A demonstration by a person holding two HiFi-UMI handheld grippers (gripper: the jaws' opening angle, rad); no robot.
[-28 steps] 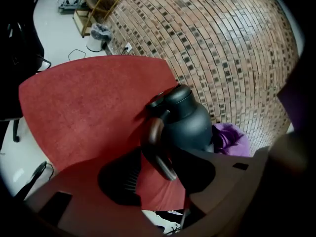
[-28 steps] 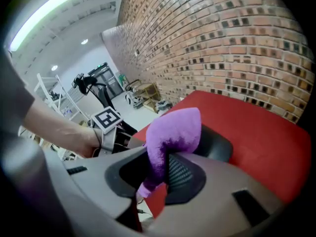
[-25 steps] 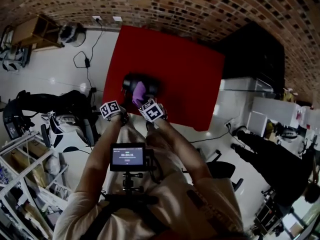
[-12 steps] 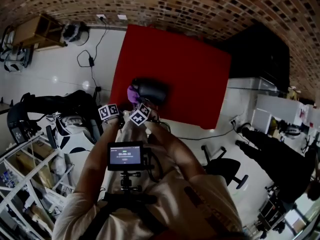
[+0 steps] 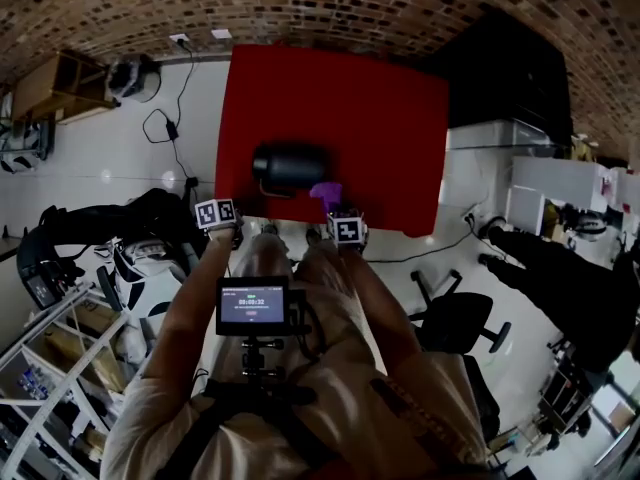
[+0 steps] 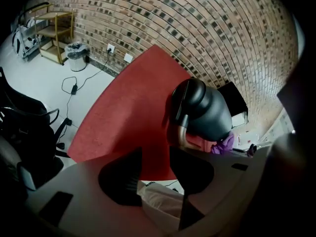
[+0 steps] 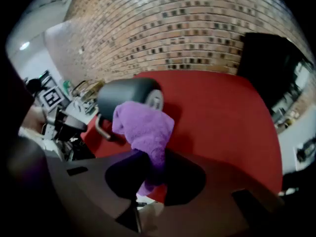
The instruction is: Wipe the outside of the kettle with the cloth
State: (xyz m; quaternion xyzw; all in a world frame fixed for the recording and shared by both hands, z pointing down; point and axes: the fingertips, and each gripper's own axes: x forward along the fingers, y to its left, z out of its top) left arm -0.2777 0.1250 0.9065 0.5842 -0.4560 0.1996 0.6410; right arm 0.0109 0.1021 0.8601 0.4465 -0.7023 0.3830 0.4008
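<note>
Head view looks down; both gripper views face the kettle (image 6: 205, 107)

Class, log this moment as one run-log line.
kettle: on side, red table | right tongs: gripping purple cloth beside kettle | left tongs: open, empty

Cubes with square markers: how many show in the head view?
2. The left cube sits by the red table's near corner; the right cube sits just below the purple cloth. None seems hidden.
</note>
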